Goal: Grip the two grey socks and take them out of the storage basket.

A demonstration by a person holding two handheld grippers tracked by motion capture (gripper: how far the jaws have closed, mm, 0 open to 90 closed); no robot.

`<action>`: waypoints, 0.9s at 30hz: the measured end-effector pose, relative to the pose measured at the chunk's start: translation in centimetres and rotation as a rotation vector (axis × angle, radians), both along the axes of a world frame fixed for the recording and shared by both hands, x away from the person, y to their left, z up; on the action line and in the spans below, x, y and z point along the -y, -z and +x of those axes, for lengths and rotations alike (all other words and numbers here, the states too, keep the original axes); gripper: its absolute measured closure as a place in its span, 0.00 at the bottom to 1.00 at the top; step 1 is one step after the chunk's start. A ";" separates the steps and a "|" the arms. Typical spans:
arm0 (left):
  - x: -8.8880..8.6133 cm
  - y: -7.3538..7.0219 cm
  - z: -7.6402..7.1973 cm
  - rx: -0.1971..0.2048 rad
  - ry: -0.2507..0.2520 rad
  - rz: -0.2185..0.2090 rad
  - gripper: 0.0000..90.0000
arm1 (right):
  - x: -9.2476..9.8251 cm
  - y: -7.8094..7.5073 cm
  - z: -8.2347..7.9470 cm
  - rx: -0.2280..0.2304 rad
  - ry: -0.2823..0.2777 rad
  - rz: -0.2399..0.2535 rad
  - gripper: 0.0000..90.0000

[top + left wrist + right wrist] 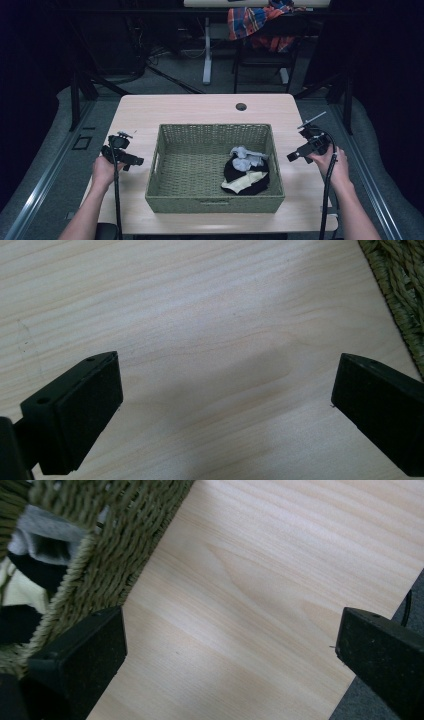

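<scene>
- The woven green basket [175, 150] sits at the middle of the wooden tabletop [200, 107].
- Inside it, toward 4 o'clock, lies a small heap of clothes [245, 172]: a grey piece on top, then black and cream pieces beneath.
- The left claw [131, 161] is held at 9 o'clock of the basket, just beside its wall; its jaws are spread wide with bare tabletop between them.
- The right claw [295, 156] is held at 3 o'clock of the basket, near its rim, jaws released and gripping nothing.
- In the right gripper view, the basket's wall [125, 545] runs close by one jaw, with the clothes [35, 555] seen through the weave.
</scene>
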State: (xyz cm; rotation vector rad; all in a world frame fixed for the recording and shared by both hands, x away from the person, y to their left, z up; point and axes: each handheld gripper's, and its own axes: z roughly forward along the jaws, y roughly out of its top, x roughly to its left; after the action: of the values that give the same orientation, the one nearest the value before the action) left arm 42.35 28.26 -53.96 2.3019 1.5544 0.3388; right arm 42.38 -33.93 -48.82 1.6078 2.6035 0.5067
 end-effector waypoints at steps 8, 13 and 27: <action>-0.3 0.1 -0.2 -0.002 -0.008 -0.002 0.00 | -0.7 -1.4 0.0 0.035 -0.016 0.010 0.00; 0.1 0.0 0.0 0.003 0.002 0.004 0.00 | -1.3 -2.5 -0.4 0.058 -0.029 0.021 0.00; 0.2 0.1 0.1 -0.005 0.011 0.004 0.00 | -3.1 -7.1 -1.4 0.165 -0.074 0.063 0.00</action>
State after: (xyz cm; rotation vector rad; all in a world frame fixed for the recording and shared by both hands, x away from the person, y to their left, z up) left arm 42.47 28.10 -54.11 2.3147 1.5445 0.3340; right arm 40.97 -30.79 -41.69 1.4234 2.5559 0.7002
